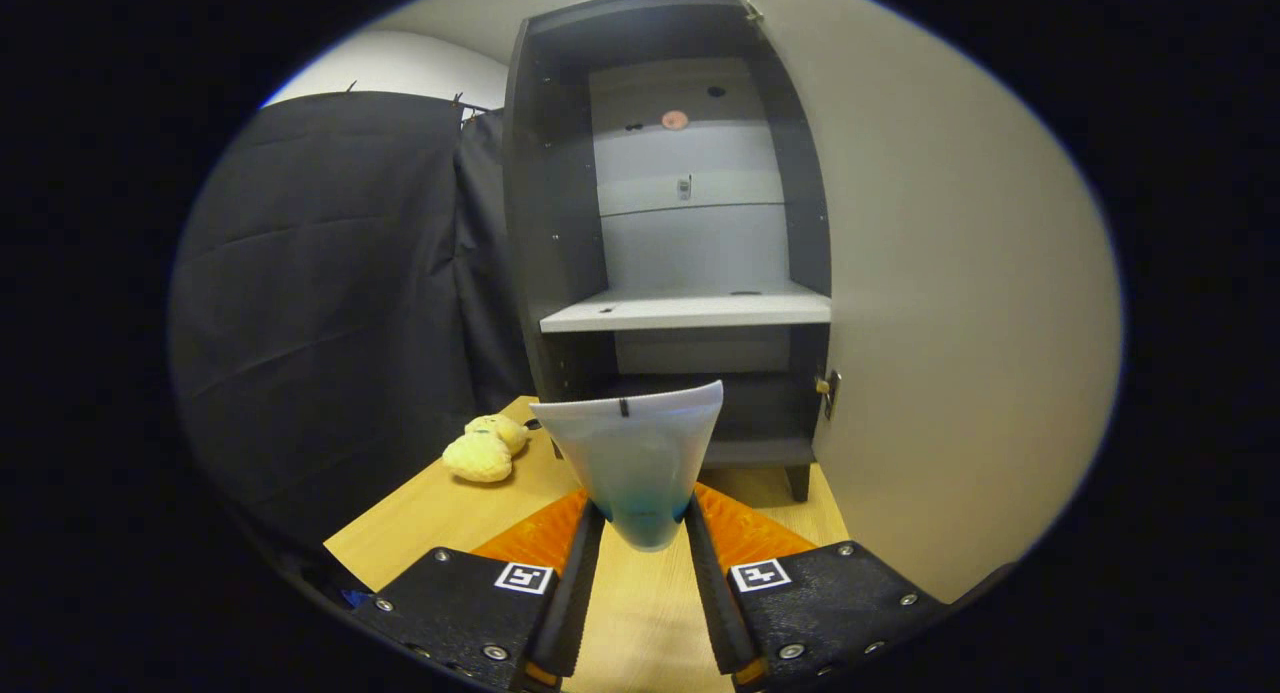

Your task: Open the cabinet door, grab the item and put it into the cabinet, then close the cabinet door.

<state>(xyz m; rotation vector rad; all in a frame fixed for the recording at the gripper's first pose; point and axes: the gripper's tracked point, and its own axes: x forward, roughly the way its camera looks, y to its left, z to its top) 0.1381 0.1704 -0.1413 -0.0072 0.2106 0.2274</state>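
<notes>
The tube (635,458) stands upright between the fingers, its flat crimped end up and its narrower, bluish lower end pinched at the fingertips. The gripper (640,518) is clenched on it, both fingers pressing against its sides. The tube is translucent, pale above and blue toward the bottom. It is held above the table (420,533), just ahead of the cabinet's lower opening.

Beyond the tube stands the cabinet (545,223), dark-walled, with its door (950,293) swung wide open to the right of the fingers. A pale shelf (690,311) crosses the cabinet at about mid-height; the space above it has a light back panel, and the compartment under it is dark. A metal hinge (828,388) shows on the door's inner edge near the lower compartment.

Left of the tube, on the light wooden table and near the cabinet's foot, lies a yellow plush toy (485,448), well apart from the fingers. Black cloth (330,313) hangs behind it, to the cabinet's left.
</notes>
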